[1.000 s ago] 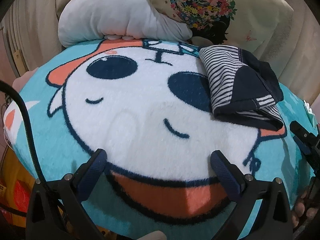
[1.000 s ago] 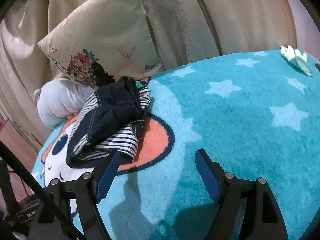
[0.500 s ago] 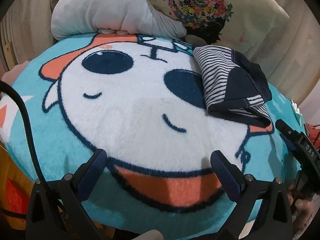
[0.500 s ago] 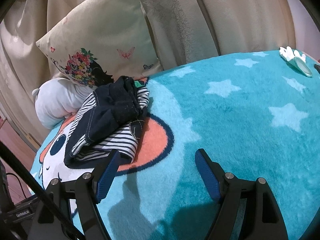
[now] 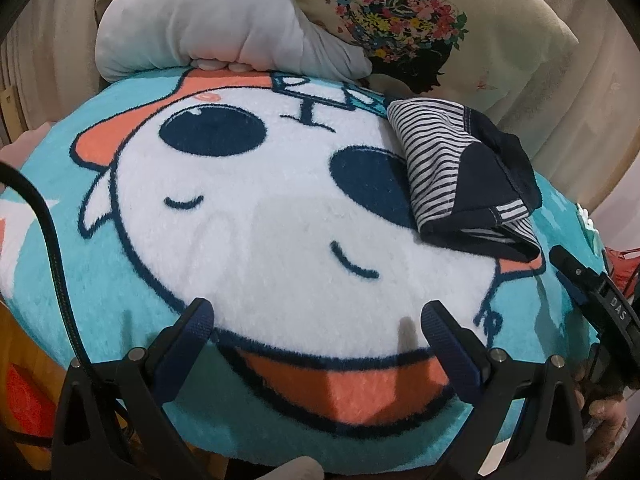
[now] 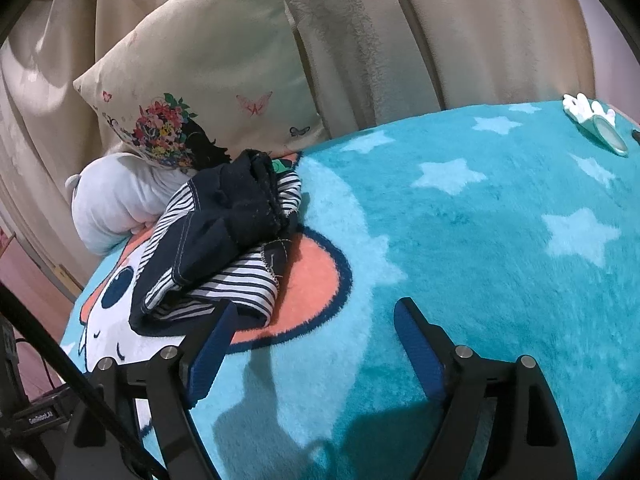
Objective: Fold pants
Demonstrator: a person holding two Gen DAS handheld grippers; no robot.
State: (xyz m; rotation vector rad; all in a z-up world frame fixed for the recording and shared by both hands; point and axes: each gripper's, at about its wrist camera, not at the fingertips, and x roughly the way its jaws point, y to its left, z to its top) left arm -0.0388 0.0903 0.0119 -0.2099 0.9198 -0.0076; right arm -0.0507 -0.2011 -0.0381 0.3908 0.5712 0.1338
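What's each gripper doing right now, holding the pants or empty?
Left gripper: open, empty, over the blanket.
Right gripper: open, empty; pants lie just ahead, untouched.

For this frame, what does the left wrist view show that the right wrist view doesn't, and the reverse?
Only the left wrist view: the whole cartoon face on the blanket, with both eyes and the orange mouth, and the open left tongs above it, holding nothing.

Only the right wrist view: the teal starred stretch of the blanket, a small white-and-teal object at its far edge, and the open right tongs, also empty.

Both: the bundled navy striped pants, the floral pillow and the grey plush toy.
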